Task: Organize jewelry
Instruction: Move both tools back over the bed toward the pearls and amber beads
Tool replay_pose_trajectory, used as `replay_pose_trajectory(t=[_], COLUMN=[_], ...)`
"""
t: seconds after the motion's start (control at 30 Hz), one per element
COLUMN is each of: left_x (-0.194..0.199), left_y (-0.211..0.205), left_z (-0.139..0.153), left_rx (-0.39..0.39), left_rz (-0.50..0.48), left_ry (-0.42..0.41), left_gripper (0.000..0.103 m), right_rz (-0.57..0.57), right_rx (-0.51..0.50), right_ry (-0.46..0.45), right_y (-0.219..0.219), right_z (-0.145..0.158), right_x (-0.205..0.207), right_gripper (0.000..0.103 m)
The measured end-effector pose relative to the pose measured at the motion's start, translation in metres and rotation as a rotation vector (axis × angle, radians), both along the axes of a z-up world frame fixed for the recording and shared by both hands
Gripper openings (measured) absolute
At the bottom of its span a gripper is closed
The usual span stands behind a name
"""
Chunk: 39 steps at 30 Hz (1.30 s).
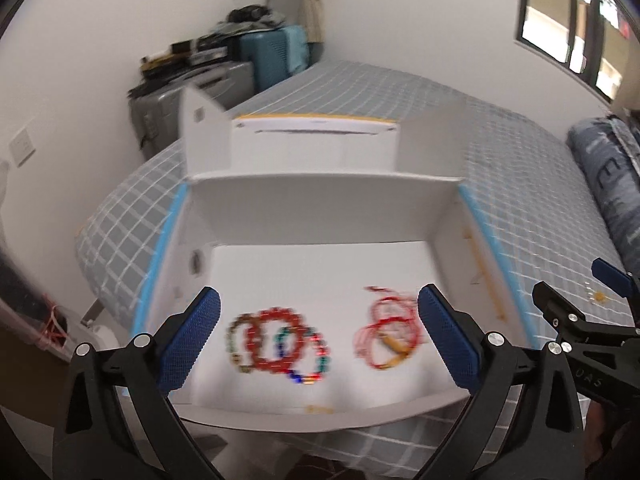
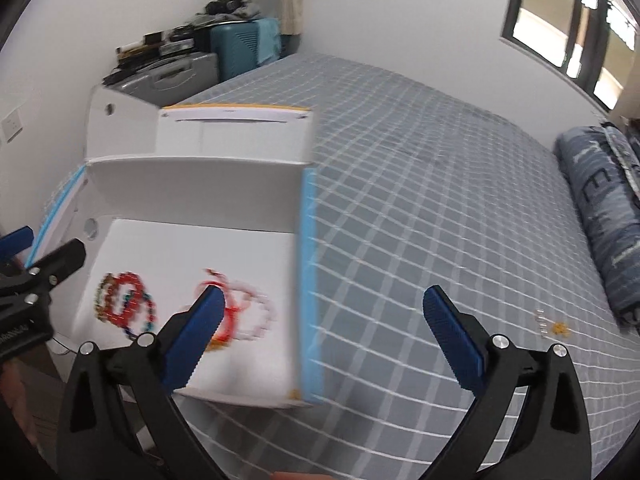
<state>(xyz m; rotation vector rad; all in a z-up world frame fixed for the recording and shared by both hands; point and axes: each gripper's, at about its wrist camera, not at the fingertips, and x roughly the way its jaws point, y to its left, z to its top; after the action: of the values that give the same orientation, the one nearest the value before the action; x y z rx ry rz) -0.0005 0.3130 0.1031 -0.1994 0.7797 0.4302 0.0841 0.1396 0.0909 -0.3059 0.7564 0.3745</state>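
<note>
An open white box [image 1: 320,208] [image 2: 192,176] lies on the bed. Inside it lie a pile of beaded bracelets [image 1: 276,346] [image 2: 124,304] on the left and red string bracelets [image 1: 386,330] [image 2: 230,316] on the right, with a pale bead bracelet [image 2: 260,316] beside them. My left gripper [image 1: 320,336] is open and empty just above the box's near side. My right gripper [image 2: 324,340] is open and empty over the box's right edge; it also shows at the right of the left wrist view [image 1: 576,296]. Small yellow and silver jewelry pieces [image 2: 554,326] [image 1: 596,296] lie on the bedsheet to the right.
The bed has a grey checked sheet [image 2: 440,200]. A rolled blue quilt [image 2: 600,216] lies along its right side. Suitcases with clutter [image 2: 192,60] stand by the wall at the far left. A window [image 2: 572,20] is at the upper right.
</note>
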Motion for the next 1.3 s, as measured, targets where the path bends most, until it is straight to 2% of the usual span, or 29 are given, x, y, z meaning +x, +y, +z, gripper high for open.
replay_pose_trajectory(t=[0.3, 0.57, 0.8, 0.97, 1.1, 1.3], left_x=[0.044, 0.102, 0.172, 0.217, 0.253, 0.286], left_y=[-0.113, -0.218, -0.308, -0.353, -0.382, -0.412], left_z=[0.019, 0.012, -0.026, -0.062, -0.097, -0.137], left_rx=[0.016, 0.006, -0.049, -0.053, -0.063, -0.027], left_rz=[-0.177, -0.334, -0.448, -0.48, -0.485, -0.512], left_ry=[-0.035, -0.018, 0.047, 0.098, 0.149, 0.21], left_gripper=[0.097, 0.097, 0.097, 0.097, 0.097, 0.097], right_rz=[-0.178, -0.32, -0.396, -0.452, -0.46, -0.453], right_rx=[-0.005, 0.018, 0.065, 0.08, 0.072, 0.085], right_ry=[0.001, 0.023, 0.063, 0.103, 0.132, 0.185], right_y=[-0.133, -0.255, -0.348, -0.393, -0.412, -0.426], right_z=[0.007, 0.0, -0.03, -0.063, -0.087, -0.118], right_x=[0.039, 0.071, 0.11, 0.147, 0.174, 0.204], right_gripper=[0.095, 0.095, 0.095, 0.095, 0.094, 0.086])
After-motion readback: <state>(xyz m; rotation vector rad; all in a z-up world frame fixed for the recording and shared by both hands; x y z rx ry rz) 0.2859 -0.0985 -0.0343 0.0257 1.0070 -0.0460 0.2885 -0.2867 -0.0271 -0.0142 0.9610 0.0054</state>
